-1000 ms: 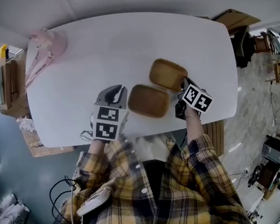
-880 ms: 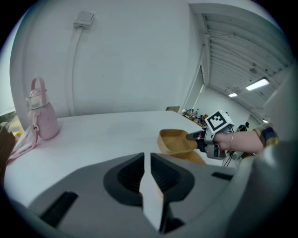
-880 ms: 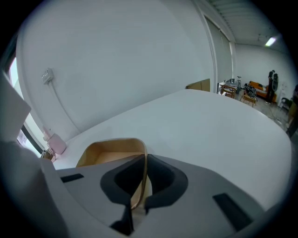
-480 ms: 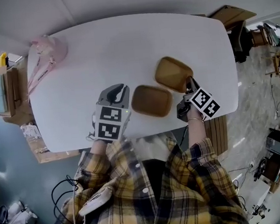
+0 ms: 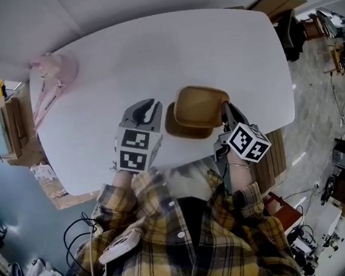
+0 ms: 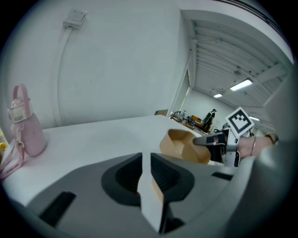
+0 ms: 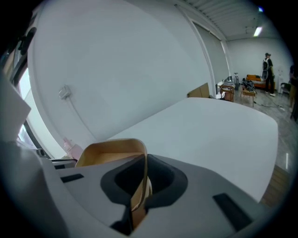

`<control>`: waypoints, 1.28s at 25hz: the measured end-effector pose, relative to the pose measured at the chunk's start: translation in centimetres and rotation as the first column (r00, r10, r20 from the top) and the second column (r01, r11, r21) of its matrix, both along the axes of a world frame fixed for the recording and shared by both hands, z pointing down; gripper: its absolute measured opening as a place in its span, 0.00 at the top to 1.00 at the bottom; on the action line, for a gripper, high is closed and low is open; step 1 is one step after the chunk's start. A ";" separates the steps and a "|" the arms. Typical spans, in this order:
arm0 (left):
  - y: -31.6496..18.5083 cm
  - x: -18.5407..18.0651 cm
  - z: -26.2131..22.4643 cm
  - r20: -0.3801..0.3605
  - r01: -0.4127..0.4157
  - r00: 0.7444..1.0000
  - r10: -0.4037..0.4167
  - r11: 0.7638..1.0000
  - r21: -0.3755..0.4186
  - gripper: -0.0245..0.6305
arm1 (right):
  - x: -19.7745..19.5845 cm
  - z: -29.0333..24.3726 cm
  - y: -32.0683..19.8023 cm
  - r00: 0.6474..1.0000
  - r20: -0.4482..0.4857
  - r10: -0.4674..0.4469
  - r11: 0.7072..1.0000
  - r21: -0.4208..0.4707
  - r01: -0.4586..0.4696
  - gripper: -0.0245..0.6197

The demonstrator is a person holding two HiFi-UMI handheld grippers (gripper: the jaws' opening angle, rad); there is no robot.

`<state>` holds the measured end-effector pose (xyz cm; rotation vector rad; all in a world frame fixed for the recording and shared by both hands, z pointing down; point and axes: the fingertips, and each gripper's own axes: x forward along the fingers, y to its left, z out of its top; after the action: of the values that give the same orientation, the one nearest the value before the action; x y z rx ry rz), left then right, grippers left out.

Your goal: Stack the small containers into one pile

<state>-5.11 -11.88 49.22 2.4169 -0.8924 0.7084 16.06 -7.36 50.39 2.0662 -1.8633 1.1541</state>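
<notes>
Two brown paper containers are on the white table (image 5: 152,51). My right gripper (image 5: 224,109) is shut on the right rim of one container (image 5: 200,106) and holds it in the air, tilted, over the other container (image 5: 176,129). Its jaws have just been closing on that rim, and the thin wall (image 7: 138,186) stands between the pads. In the left gripper view the lifted container (image 6: 182,145) hangs ahead with the right gripper (image 6: 206,139) on it. My left gripper (image 5: 153,110) is shut on a thin wall (image 6: 150,190), apparently the left rim of the lower container.
A pink bag (image 5: 53,70) lies at the table's far left corner and also shows in the left gripper view as the bag (image 6: 23,132). The table's near edge runs just below both grippers. Boxes and furniture stand on the floor around the table.
The right gripper has lifted its container off the table and carried it left, from beside the other container to above it. The left gripper has stayed in place.
</notes>
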 end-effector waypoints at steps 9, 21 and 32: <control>1.2 0.5 -1.1 -0.173 -0.058 0.984 0.046 0.996 -0.064 0.80 | -2.8 1.5 3.3 0.999 -0.032 -0.029 0.997 -0.069 0.027 0.93; 4.1 2.4 2.8 -0.072 -0.168 0.984 0.162 0.980 -0.103 0.78 | -2.9 2.9 4.0 0.994 -0.092 -0.052 0.991 -0.131 0.040 0.92; 3.4 2.5 5.0 0.028 -0.205 0.977 0.210 0.972 -0.116 0.78 | -2.7 4.0 4.3 0.986 -0.137 -0.097 0.985 -0.158 0.075 0.92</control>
<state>-2.62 -8.52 54.19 2.4240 -0.6013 0.8621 13.35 -3.10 54.44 1.9124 -1.7231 1.0604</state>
